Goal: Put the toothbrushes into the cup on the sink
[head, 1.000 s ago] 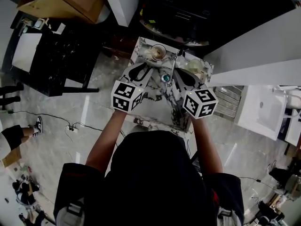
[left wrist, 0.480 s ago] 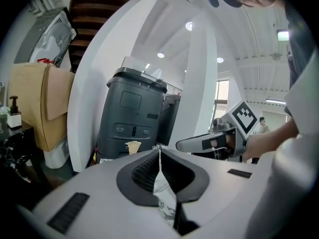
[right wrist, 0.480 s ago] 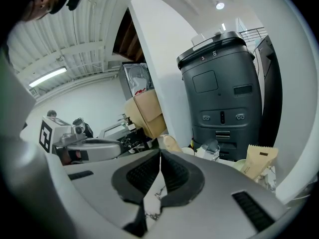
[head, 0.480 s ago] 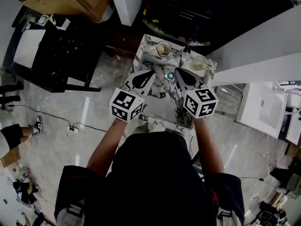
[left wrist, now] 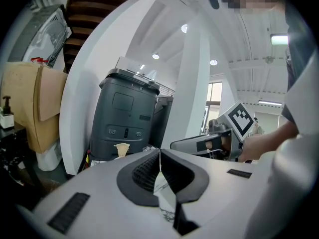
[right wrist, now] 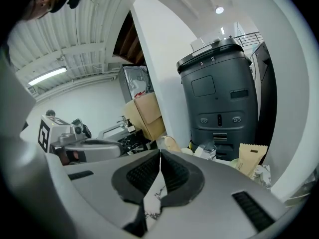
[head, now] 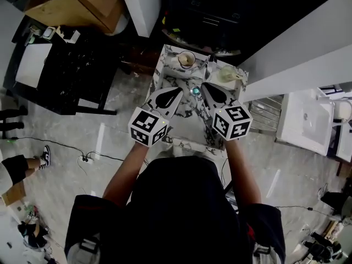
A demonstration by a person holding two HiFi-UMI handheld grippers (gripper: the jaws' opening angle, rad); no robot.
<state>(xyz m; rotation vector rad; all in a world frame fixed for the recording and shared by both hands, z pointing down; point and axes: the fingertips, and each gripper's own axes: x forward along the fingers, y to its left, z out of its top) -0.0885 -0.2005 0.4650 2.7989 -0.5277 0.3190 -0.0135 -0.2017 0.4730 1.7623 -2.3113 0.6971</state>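
A round tan cup (head: 186,60) stands on the back left of the marble sink (head: 165,65), with a pale cup or dish (head: 227,75) on the back right. I cannot make out any toothbrushes. My left gripper (head: 179,89) hovers over the basin in front of the tan cup; its jaws have just been closing and now meet with nothing between them (left wrist: 160,151). My right gripper (head: 203,85) hangs beside it, just short of the pale dish, also shut and empty (right wrist: 160,152). A teal drain plug (head: 194,91) shows between the two tips.
A dark grey machine (left wrist: 127,118) stands behind the sink, with a white column (left wrist: 192,93) beside it. A beige paper packet (right wrist: 250,158) lies at the sink's back. A cardboard box (head: 77,4) and a black stand (head: 60,76) are to the left.
The left gripper's jaws, apart a second ago, have come together empty. That gripper has drawn back from the tan cup toward the person; the right one has barely shifted.
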